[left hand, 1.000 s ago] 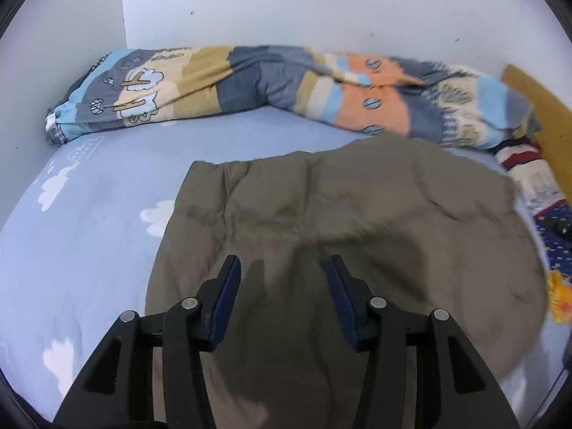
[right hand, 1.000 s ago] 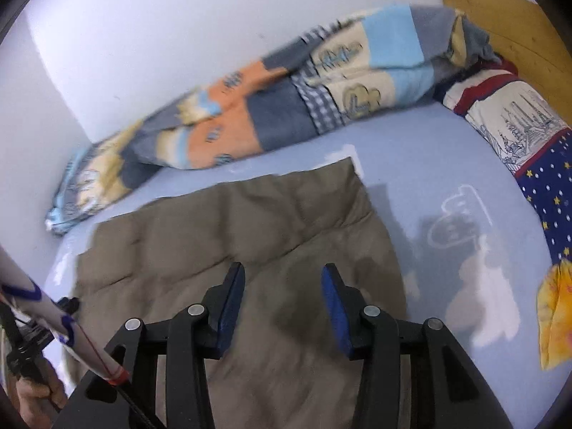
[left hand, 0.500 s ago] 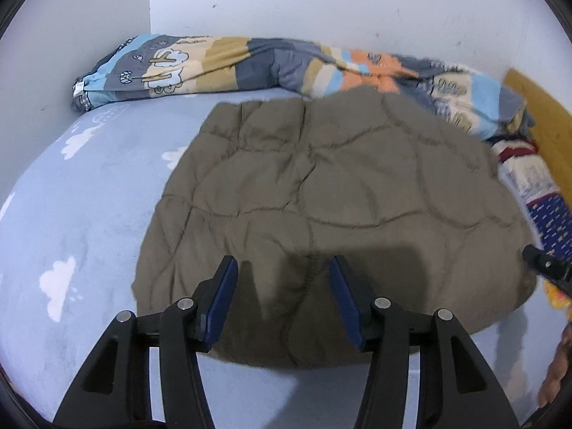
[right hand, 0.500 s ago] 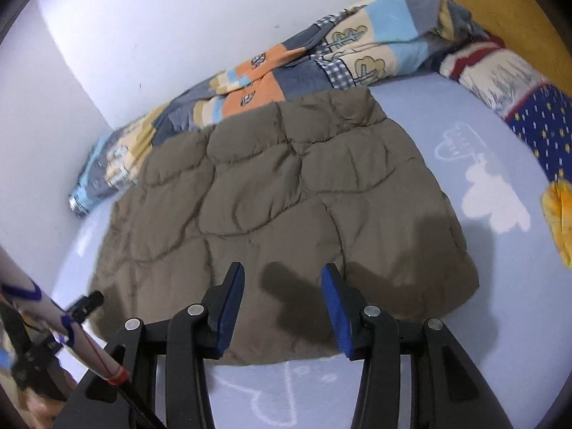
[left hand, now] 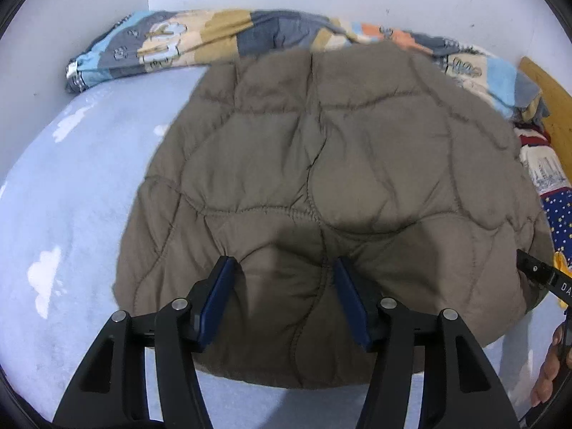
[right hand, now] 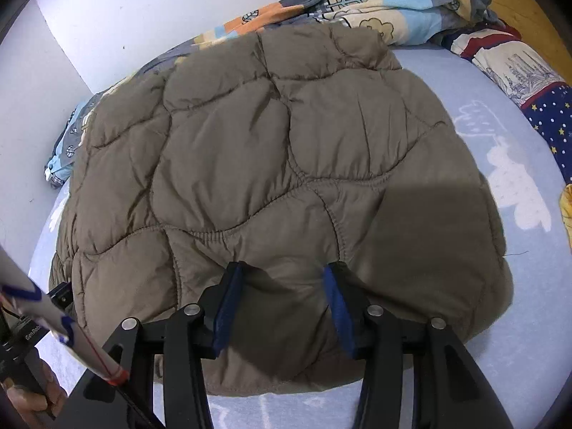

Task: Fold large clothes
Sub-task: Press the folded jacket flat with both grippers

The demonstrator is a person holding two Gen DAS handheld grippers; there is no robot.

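Note:
A large olive-brown quilted garment (left hand: 321, 164) lies spread on the light blue bed; it also fills the right wrist view (right hand: 271, 164). My left gripper (left hand: 284, 268) is open, its blue-padded fingers resting over the garment's near part. My right gripper (right hand: 282, 271) is open too, over the garment's near edge toward its right side. Neither holds cloth. The right gripper's tip (left hand: 536, 271) shows at the right edge of the left wrist view. The left gripper's body (right hand: 32, 325) shows at the lower left of the right wrist view.
A rolled patchwork blanket (left hand: 221, 39) lies along the white wall behind the garment (right hand: 375, 7). A pillow with red, white and starry blue print (right hand: 529, 71) lies at the right by a wooden headboard (left hand: 550, 85). A yellow cloth (right hand: 566, 211) lies at the right edge.
Both grippers have moved down and closer to the garment's near edge; the garment now fills much more of both views. Both stay open.

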